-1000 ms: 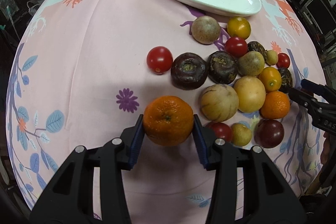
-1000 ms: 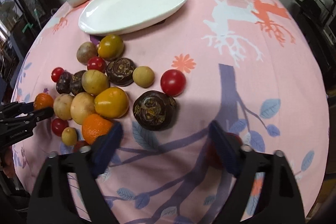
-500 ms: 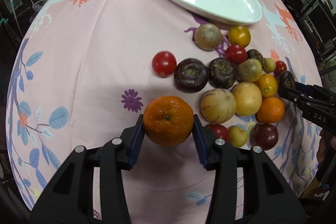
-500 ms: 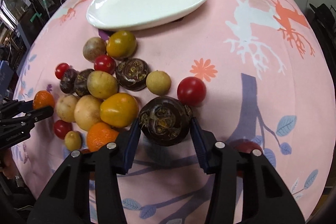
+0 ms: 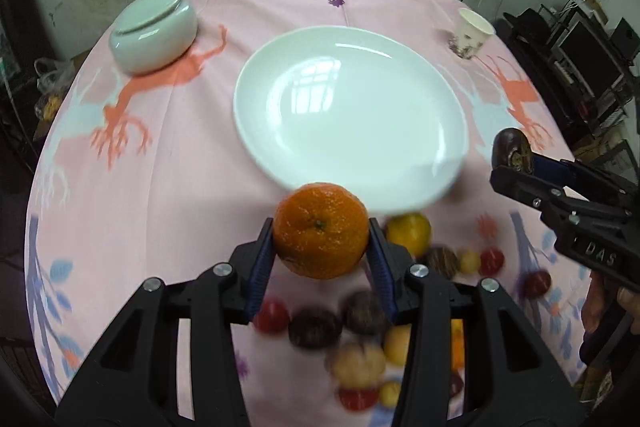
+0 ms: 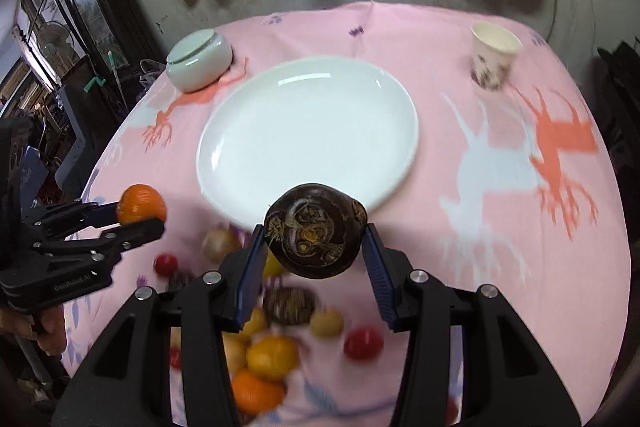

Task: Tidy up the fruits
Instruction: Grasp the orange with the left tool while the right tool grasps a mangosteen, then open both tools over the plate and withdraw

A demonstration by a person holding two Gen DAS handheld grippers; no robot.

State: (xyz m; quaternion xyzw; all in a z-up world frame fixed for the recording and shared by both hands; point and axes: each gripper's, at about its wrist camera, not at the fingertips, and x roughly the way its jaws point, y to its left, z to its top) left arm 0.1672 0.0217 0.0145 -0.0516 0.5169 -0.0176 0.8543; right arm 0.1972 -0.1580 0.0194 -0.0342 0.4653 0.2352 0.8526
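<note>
left gripper (image 5: 320, 255): jaws clamped on orange mandarin (image 5: 320, 230) | right gripper (image 6: 314, 255): jaws clamped on dark purple fruit (image 6: 315, 231) | both held above tablecloth (image 5: 160, 167), near white plate (image 5: 348, 107)

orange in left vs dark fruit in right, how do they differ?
The orange is bright, with finely pebbled skin; the dark fruit is brown-purple, with a rough patterned face.
The orange shows a small stem dot to its camera; the dark fruit shows a broad scarred end.
Shared: both round, clamped between jaws of left gripper and right gripper, near the white plate.
</note>
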